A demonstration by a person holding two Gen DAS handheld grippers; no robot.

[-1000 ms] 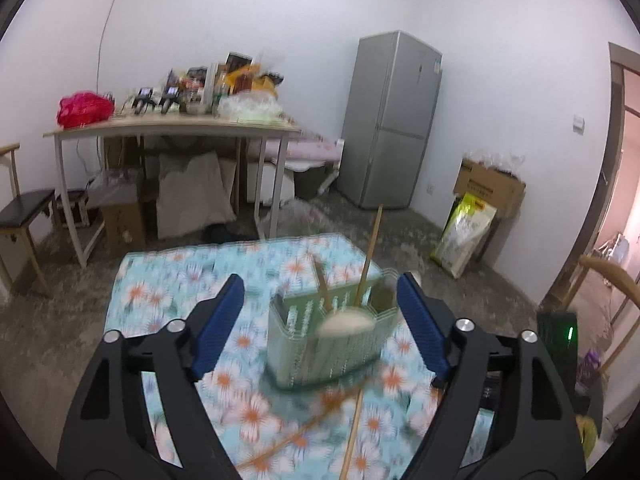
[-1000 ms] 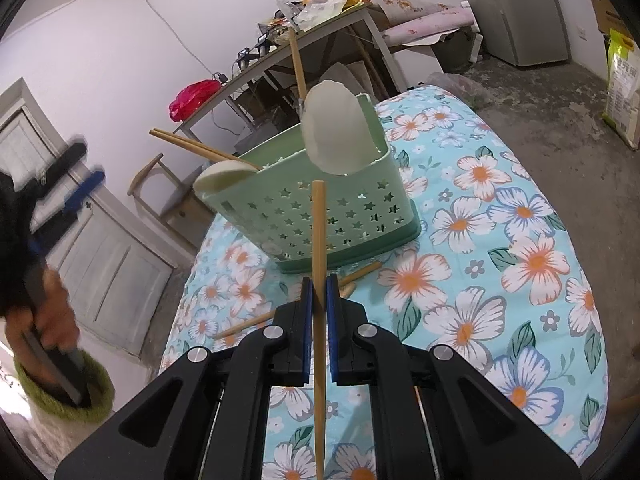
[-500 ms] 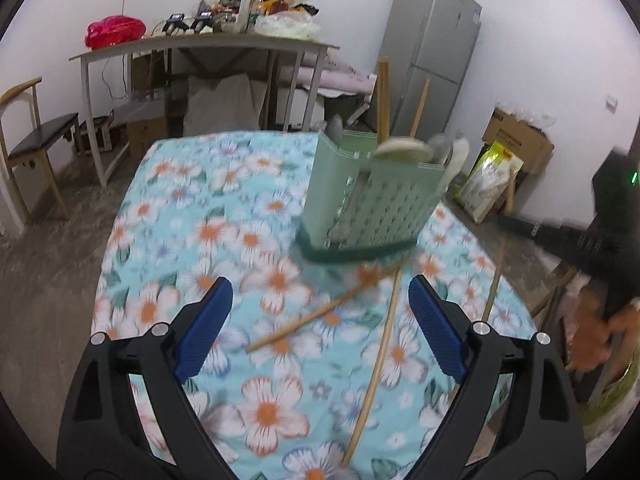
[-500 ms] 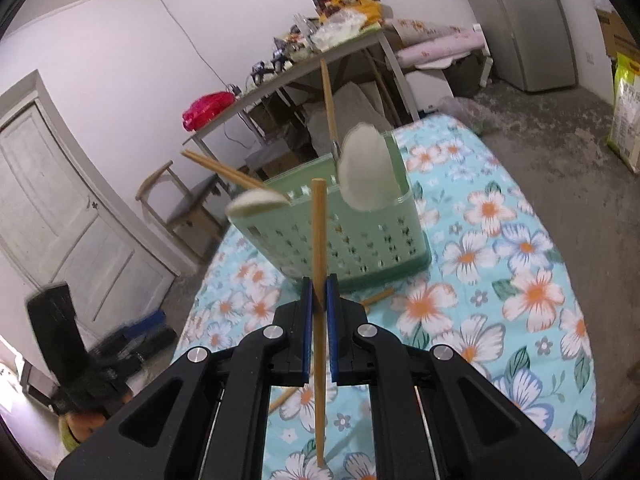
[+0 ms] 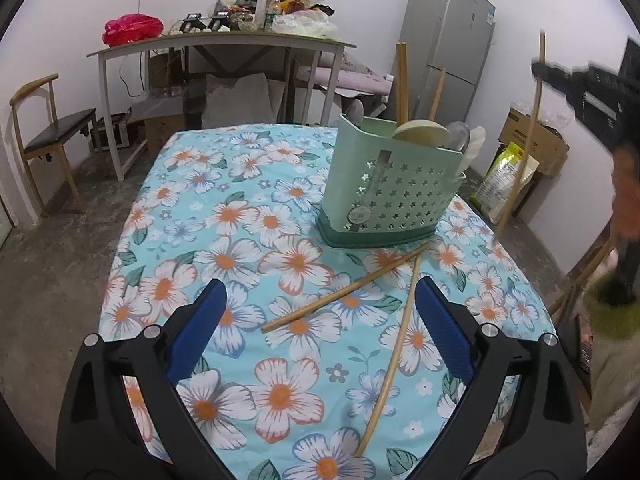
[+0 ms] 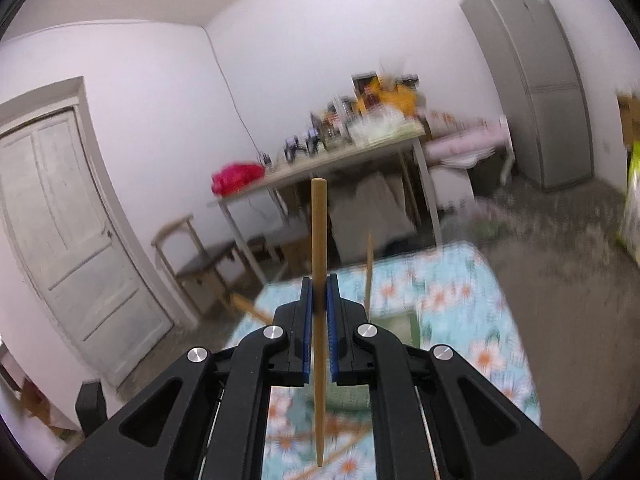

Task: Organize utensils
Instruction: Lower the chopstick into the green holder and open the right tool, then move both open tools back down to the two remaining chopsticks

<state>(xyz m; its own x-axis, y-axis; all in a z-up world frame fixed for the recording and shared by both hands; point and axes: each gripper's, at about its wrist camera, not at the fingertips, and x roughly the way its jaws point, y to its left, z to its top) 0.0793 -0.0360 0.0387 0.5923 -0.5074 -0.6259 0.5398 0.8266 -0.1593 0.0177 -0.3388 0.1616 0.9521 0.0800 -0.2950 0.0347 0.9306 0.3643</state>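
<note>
A green star-holed utensil caddy (image 5: 390, 184) stands on the flowered table (image 5: 192, 240), holding upright chopsticks and pale spoons. Two loose wooden chopsticks lie crossed in front of it: a shorter one (image 5: 344, 288) and a longer one (image 5: 394, 356). My left gripper (image 5: 318, 324) hovers low over them, its jaws still opening wide with nothing pressed between the pads. My right gripper (image 6: 319, 300) is shut on a wooden chopstick (image 6: 319, 240) held upright, high above the blurred caddy (image 6: 400, 328). In the left wrist view that held chopstick (image 5: 528, 128) shows at the far right.
A cluttered grey desk (image 5: 224, 44) and a wooden chair (image 5: 44, 136) stand behind the table. A grey fridge (image 5: 452, 44) and cardboard box (image 5: 536, 144) sit at the back right. A person's hand (image 5: 626, 208) holds the right gripper. A white door (image 6: 68, 248) is at the left.
The left gripper dropped toward the loose chopsticks and its jaws spread wider. The right gripper rose well above the caddy with its chopstick still clamped.
</note>
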